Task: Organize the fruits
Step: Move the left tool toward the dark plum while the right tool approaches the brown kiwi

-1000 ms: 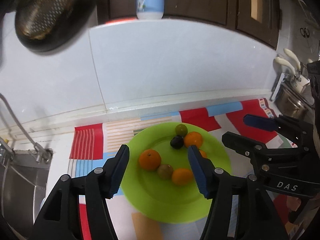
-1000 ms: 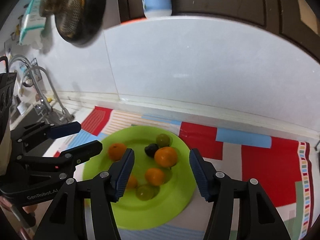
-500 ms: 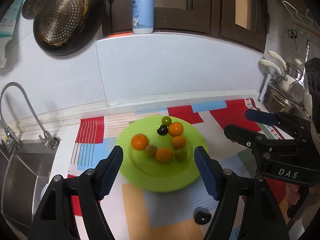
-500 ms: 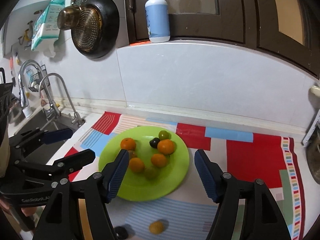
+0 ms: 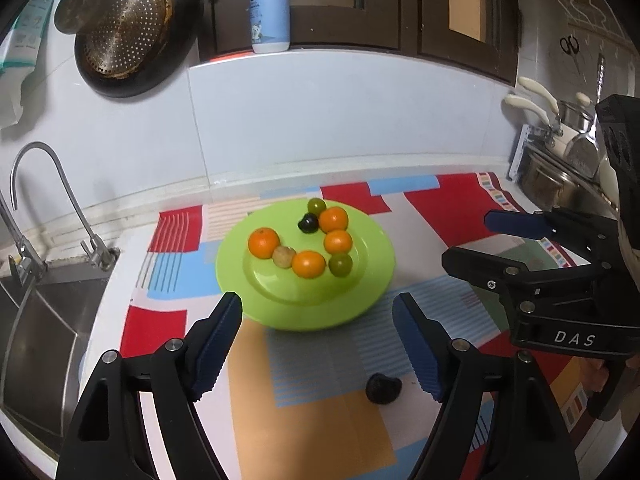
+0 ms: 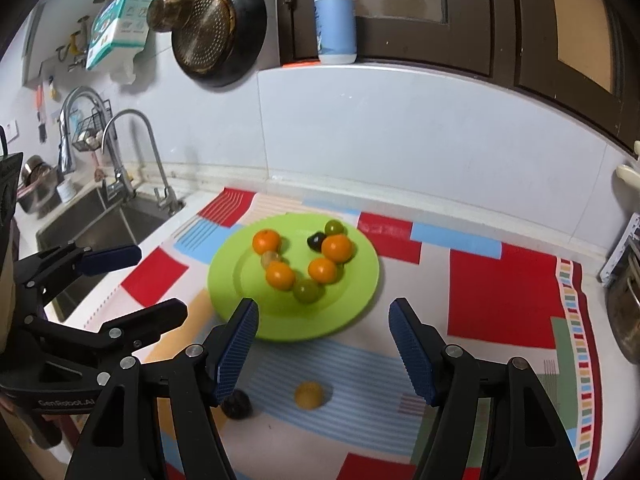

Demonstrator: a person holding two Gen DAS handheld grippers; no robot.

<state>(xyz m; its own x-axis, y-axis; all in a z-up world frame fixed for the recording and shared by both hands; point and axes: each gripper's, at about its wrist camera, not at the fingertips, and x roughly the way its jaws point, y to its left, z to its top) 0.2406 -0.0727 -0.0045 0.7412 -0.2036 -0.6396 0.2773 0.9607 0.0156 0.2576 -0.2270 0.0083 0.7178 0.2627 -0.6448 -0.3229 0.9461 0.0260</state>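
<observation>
A green plate (image 5: 372, 280) (image 6: 360, 280) sits on the patterned mat and holds several small fruits: oranges (image 5: 263, 242) (image 6: 337, 249), green ones (image 5: 340, 265) and a dark one (image 5: 308, 223). A dark fruit (image 5: 383, 388) (image 6: 237, 403) and a yellow fruit (image 6: 309, 395) lie loose on the mat in front of the plate. My left gripper (image 5: 320, 344) is open and empty, held above the mat short of the plate. My right gripper (image 6: 324, 348) is open and empty, also in front of the plate; it shows at the right of the left wrist view (image 5: 480, 240).
A sink (image 6: 100, 224) with a tap (image 5: 32, 184) lies left of the mat. Pots (image 5: 560, 176) stand at the right. A strainer pan (image 5: 132, 28) hangs on the wall and a soap bottle (image 6: 335, 16) stands on the ledge.
Both grippers have pulled back and up from the plate, staying open. The plate looks smaller and the loose fruits on the mat have come into view.
</observation>
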